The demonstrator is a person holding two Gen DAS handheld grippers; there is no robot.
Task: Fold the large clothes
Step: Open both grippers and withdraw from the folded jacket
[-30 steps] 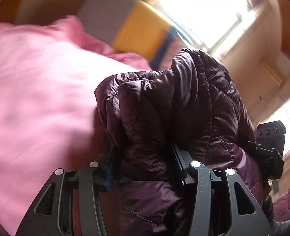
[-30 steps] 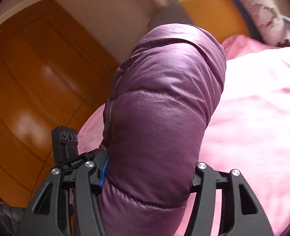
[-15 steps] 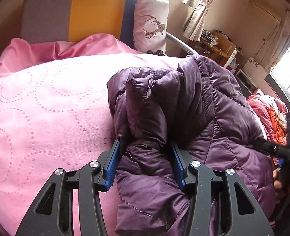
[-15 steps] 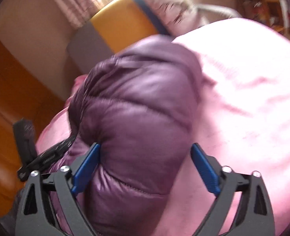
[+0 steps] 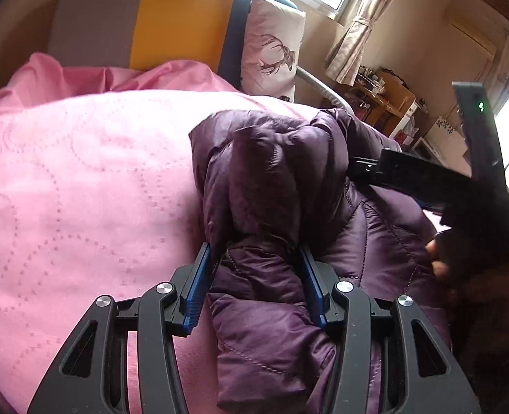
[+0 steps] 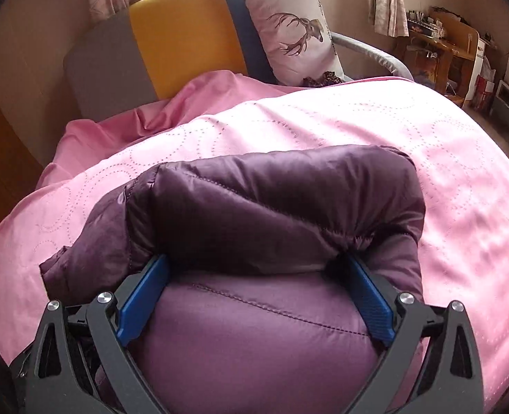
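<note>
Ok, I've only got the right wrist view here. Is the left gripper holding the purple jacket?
Observer: Yes, the left gripper is shut on a bunched fold of the purple down jacket.
Operator: And where does mine sit from that side?
Observer: The right gripper comes in from the right, over the jacket's far side.
Operator: Is its unit powered?
Observer: A green light glows on its upright black part.

Pink quilt (image 6: 323, 131), deer-print pillow (image 6: 292, 27), yellow headboard (image 6: 182, 31), wooden desk (image 6: 440, 38).
</note>
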